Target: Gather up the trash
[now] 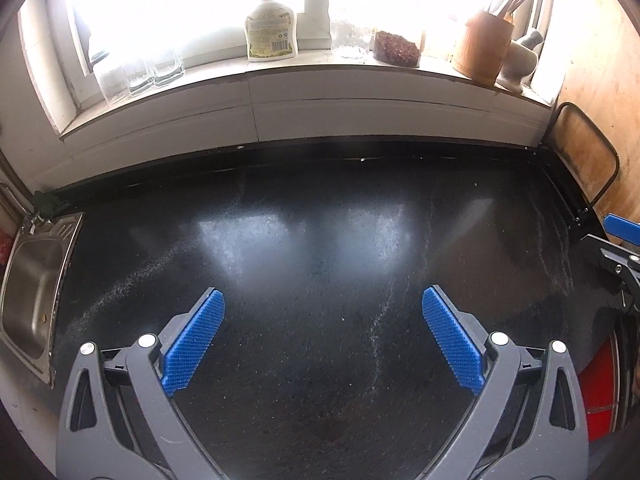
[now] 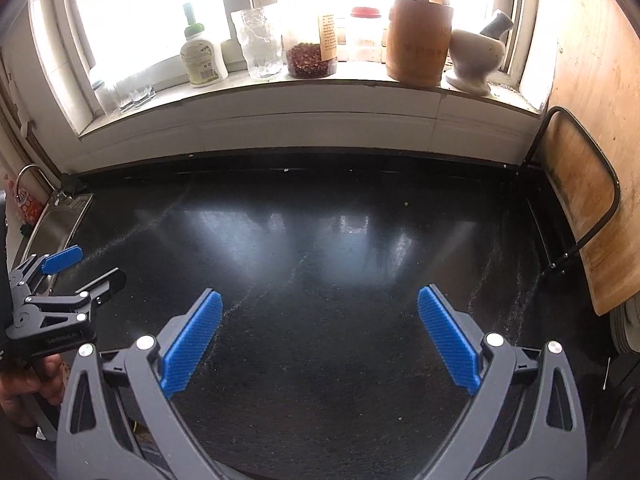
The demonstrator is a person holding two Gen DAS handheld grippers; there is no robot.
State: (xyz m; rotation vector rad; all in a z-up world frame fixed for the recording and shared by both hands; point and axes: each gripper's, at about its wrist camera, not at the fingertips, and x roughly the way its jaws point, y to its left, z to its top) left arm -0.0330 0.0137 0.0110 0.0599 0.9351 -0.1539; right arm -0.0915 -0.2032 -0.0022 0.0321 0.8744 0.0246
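Note:
My left gripper [image 1: 323, 304] is open and empty, held above the black countertop [image 1: 320, 240]. My right gripper [image 2: 320, 302] is open and empty over the same countertop [image 2: 340, 240]. The left gripper also shows at the left edge of the right wrist view [image 2: 86, 264], held by a hand. Part of the right gripper shows at the right edge of the left wrist view [image 1: 620, 240]. I see no piece of trash on the counter, only faint dusty streaks. A red object [image 1: 596, 392] shows low at the right in the left wrist view; I cannot tell what it is.
A steel sink [image 1: 28, 300] lies at the left. A wooden cutting board in a wire rack [image 2: 580, 208] leans at the right. The windowsill holds a detergent bottle [image 2: 202, 56], glasses [image 2: 260, 44], a jar [image 2: 310, 60], a wooden utensil holder [image 2: 418, 40] and a mortar [image 2: 474, 60].

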